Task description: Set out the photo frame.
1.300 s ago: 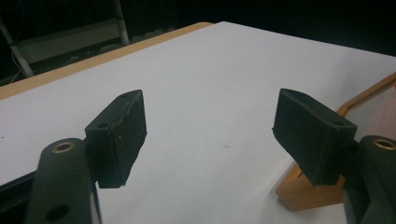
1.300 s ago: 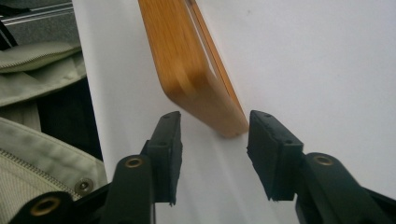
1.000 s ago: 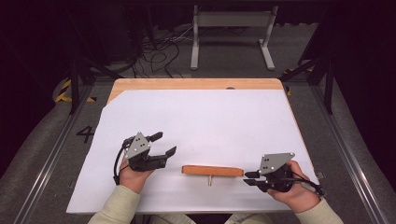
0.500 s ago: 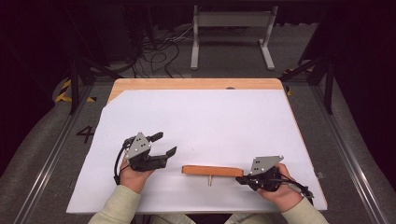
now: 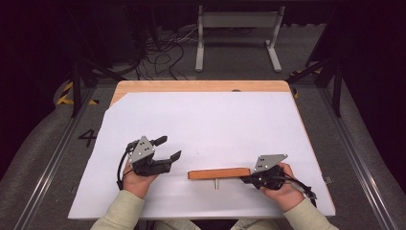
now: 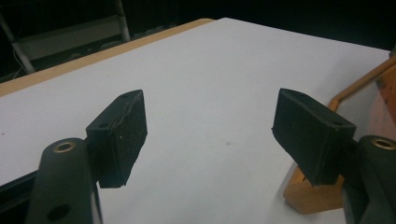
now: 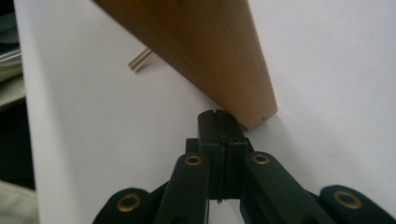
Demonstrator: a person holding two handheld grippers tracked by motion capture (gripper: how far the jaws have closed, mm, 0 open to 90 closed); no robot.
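A flat wooden bar lies on the white sheet near the front edge, with a short metal pin sticking out of its near side. My right gripper is shut with nothing between its jaws. In the right gripper view its tips sit low on the sheet, right against the corner of the bar's end; the pin shows beyond. My left gripper rests open to the left of the bar, holding nothing. In the left gripper view the bar's end lies just outside the right jaw.
The white sheet covers a wooden tabletop whose bare strip shows at the far edge. Behind the table stand a grey metal frame and loose cables on the floor. Rails run along both sides.
My right hand has sunk toward the sheet and edged left, bringing its tips to the bar's right end. The left gripper and the bar have stayed put.
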